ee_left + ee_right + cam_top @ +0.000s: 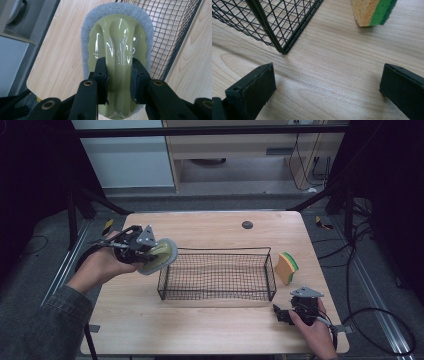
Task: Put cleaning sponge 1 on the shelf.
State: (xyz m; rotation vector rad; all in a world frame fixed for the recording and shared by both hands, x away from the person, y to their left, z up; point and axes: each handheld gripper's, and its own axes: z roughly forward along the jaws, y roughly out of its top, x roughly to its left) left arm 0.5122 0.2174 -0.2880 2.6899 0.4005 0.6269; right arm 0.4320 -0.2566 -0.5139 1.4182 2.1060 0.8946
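The left gripper (119, 80) pinches the raised handle ridge of the scrubber (117, 47): light, glossy stiff plastic that may slip, soft grey pad around. Just beyond its tip stands the basket (167, 270), rim to clear, open inside. The right gripper (327, 90) rests wide apart, the sponge (372, 11) ahead.

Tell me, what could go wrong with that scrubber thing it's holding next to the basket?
The left gripper pinches only the smooth, shiny handle ridge of the scrubber, so it might slip or twist out. The scrubber hangs close to the wire basket at its left end, so its grey pad could catch on the rim on the way in. The sponge stands on edge right beside the basket; a nudge to the basket might tip it over.
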